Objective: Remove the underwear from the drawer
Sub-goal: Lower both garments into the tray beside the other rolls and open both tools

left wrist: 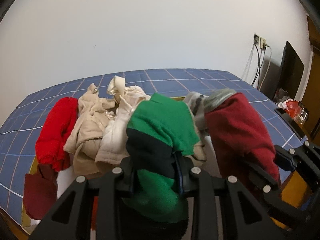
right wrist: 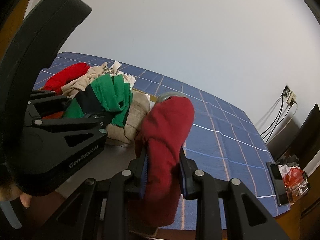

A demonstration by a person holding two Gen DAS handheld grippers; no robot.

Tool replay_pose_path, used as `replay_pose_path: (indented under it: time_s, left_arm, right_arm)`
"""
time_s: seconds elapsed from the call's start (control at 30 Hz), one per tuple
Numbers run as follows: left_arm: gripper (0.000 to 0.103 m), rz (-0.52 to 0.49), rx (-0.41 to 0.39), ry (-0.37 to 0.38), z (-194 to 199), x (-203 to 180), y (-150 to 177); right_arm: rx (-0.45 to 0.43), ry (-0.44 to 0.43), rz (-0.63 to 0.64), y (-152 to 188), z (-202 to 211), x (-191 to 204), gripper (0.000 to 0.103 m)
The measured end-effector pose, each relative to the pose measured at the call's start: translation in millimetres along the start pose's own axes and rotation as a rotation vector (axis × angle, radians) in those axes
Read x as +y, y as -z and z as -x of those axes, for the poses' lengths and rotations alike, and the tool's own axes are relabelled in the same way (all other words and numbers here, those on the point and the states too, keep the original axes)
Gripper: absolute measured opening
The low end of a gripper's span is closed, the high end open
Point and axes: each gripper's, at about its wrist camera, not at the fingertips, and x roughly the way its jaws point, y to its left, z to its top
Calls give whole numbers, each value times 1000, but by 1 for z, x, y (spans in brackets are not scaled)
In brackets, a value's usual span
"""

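Left claw [left wrist: 155, 177], closed on a green and dark navy piece of underwear [left wrist: 160, 128]; the cloth is pinched between the two pads and hangs both ahead of and below them. Right claw [right wrist: 163, 172], closed on a dark red piece of underwear [right wrist: 168, 132], which bulges up above the pads and droops beneath them; a grey band [right wrist: 172, 95] shows at its top edge.

Landmark: the pile of garments [left wrist: 94, 124] lying on the bed with a blue checked cover [left wrist: 180, 80]. The green piece is held just in front of the pile, at its near right side, and overlaps it in the left wrist view. The dark red piece is held to the right of the pile and beside the green one. Within the pile, a bright red garment [left wrist: 57, 132] lies at the left end, beige and cream garments at the centre, and a second dark red cloth [left wrist: 38, 192] at the near left corner.

Right of the pile, past the bed's edge: wall sockets with cables [left wrist: 260, 44], a dark screen [left wrist: 291, 70], and a small clutter of red and clear items [right wrist: 294, 178].
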Motion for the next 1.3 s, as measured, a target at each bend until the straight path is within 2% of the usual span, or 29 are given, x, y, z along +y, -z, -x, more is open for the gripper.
replay_pose_path:
  time_s: [0.5,0.67,0.83,0.93,1.0,1.3]
  left_arm:
    - [29,-23,-1,-71,-12,-13,-2]
    - [29,13,6,-53,-11,-11,2]
    - [29,2,-3,-69,-9,-13,8]
    - [29,13,10,-62,-11,-11,7]
    - [33,19,22,-61,-13,-10,5]
    - [34,35,30,-50,-10,-5,8]
  right_arm:
    - [34,-55,-90,3,-27,-1,29]
    - [31,-60,-80,7,-28,5,29]
    - [30,-70,-103,10,-30,2,29]
    - [32,-75,-112,11,-32,4,31]
    - [33,-72,-110,11,-33,5,32]
    - [19,-59,-74,15,-31,11,40]
